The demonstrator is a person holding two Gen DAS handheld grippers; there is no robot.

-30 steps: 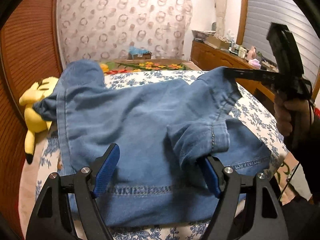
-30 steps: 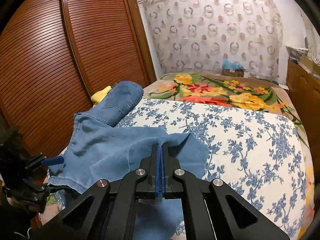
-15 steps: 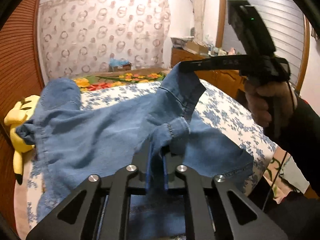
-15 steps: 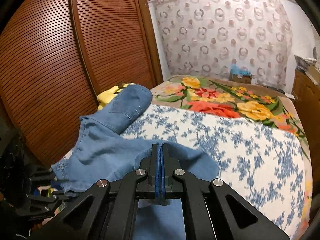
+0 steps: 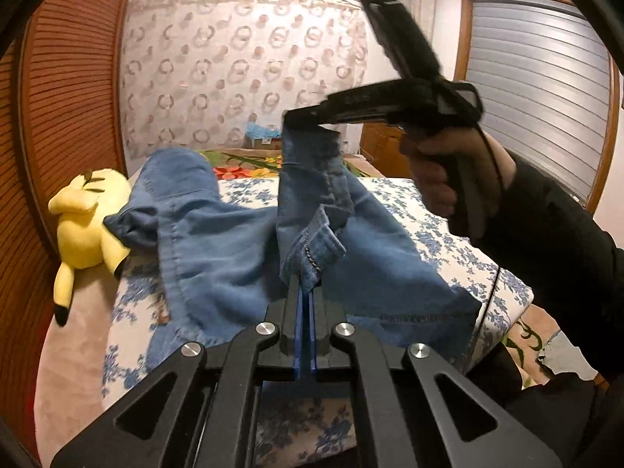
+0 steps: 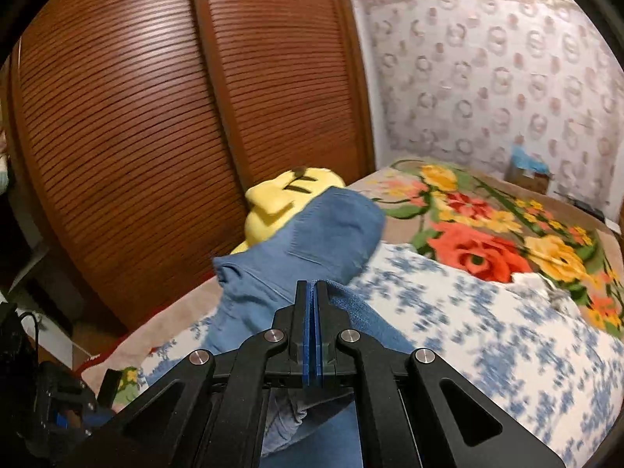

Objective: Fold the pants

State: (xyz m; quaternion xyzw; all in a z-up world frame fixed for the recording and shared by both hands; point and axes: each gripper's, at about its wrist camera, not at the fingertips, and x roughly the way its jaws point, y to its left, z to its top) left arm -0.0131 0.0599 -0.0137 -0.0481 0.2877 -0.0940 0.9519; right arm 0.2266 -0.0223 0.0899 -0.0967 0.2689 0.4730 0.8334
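Both grippers, left (image 5: 305,292) and right (image 6: 312,292), pinch the pants (image 5: 218,249) hem (lifting stage); next, carry it toward the bed's (image 5: 448,234) far edge.

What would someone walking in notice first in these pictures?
Probably the blue pants, lifted off the floral bedspread by both tongs: the left tongs pinch a hem low in front, while the right tongs hold another edge up high. Next, the yellow plush toy lying at the bed's left edge, beside the brown slatted wardrobe doors.
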